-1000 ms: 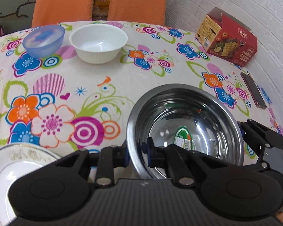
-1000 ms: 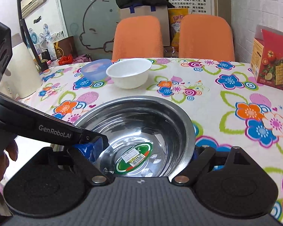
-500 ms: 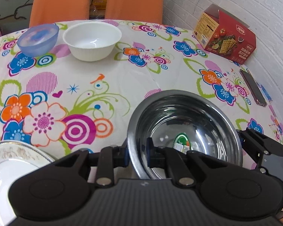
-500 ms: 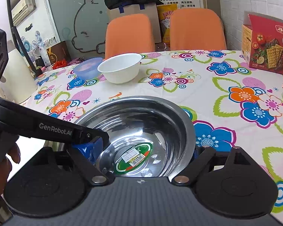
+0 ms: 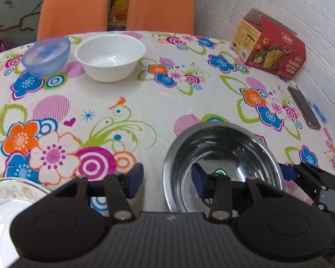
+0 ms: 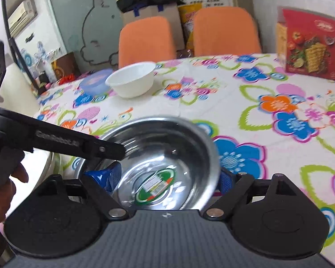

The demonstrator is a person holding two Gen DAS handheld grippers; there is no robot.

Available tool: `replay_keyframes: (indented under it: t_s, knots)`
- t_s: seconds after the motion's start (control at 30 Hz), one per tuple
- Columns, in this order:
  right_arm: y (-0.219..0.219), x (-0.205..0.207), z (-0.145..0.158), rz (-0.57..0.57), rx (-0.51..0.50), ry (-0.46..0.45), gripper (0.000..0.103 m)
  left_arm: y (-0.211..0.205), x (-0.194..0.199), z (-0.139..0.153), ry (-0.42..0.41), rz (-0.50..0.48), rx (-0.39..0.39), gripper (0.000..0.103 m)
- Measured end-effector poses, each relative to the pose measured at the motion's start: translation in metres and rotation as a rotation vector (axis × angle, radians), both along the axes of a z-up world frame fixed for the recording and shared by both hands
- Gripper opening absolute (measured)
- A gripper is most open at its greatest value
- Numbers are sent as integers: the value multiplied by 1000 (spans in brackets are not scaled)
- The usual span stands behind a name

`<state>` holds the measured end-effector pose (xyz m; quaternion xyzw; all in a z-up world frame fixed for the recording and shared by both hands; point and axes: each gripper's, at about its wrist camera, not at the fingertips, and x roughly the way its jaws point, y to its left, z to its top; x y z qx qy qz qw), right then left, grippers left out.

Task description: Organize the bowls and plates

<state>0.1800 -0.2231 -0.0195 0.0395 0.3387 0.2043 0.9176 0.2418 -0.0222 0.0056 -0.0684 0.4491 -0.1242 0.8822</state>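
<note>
A floral-clothed bench (image 5: 158, 102) fills the frame. At lower centre, a steel bowl (image 6: 158, 156) is straddled rim to rim by the right tongs (image 6: 169, 178). The left tongs (image 5: 167, 178) are spread wide, released, one finger (image 5: 197, 178) inside the bowl.

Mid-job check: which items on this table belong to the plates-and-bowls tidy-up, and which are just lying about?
Job:
shiny steel bowl
white plastic bowl
translucent blue bowl
white gold-patterned plate

Lying about:
red cracker box
dark phone
</note>
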Motion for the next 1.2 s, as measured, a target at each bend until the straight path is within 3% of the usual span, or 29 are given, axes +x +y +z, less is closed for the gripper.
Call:
replay_keyframes:
  t_s: [0.27,0.43,0.57,0.7,0.9,1.03,1.17,1.2]
  knots:
    - [-17,-3,17,-59,56,-1,74,32,-16,22,-50,42,5,46]
    - [-4,2,23,-68,76,46,75,58,-27,24,-54,82,30,50]
    - [4,3,30,-138,100,111,76,77,-40,25,-52,123,-1,51]
    - [9,-16,41,-107,157,35,74,85,-53,29,-66,130,-31,53]
    - [2,-29,55,-202,-43,-123,74,92,-61,30,-87,148,-37,55]
    - [-16,-34,64,-203,32,-144,74,91,-53,24,-59,143,-57,55]
    - [-20,-45,65,-144,158,-245,75,89,-48,21,-48,135,-56,55]
    - [-17,-42,62,-134,151,-220,75,90,-49,21,-49,137,-51,55]
